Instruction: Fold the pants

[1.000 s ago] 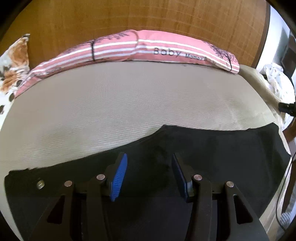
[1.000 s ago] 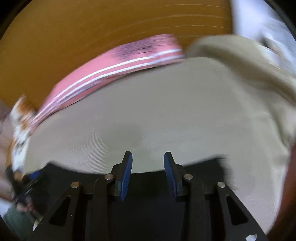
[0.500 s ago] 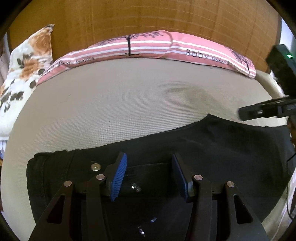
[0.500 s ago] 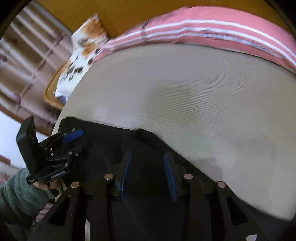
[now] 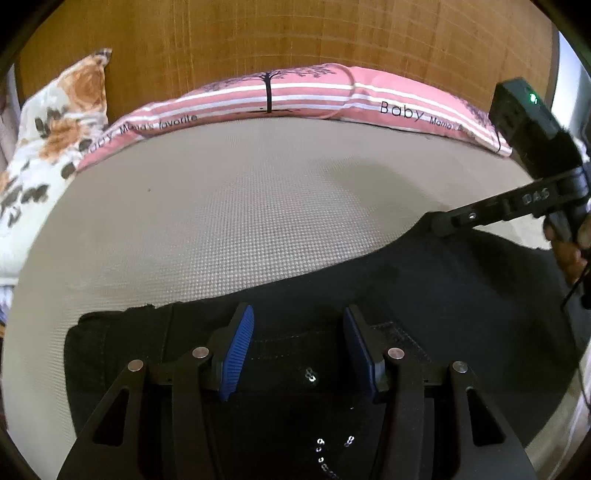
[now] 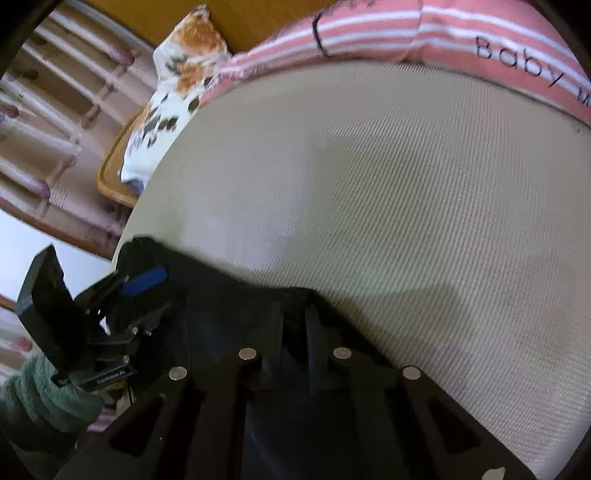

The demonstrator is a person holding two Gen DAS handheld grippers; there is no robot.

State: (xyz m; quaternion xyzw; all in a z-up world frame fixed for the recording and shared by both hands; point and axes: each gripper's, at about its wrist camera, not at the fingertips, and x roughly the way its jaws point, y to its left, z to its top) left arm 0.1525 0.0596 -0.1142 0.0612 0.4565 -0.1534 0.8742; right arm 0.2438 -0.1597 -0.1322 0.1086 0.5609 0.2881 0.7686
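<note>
Black pants lie flat along the near edge of the beige mattress, below the pink striped pillow. Your left gripper hovers spread wide over the waistband; your right gripper has closed on the pants' far edge. The first fold looks to be starting: next, pinch the waistband so both sides lift together.

Black pants of matt, denim-like cloth with small shiny metal rivets lie on a bed covered in coarse, beige woven fabric. The left gripper is matt black plastic with ribbed blue pads and bright metal pins. Behind, a smooth grained wooden headboard.
</note>
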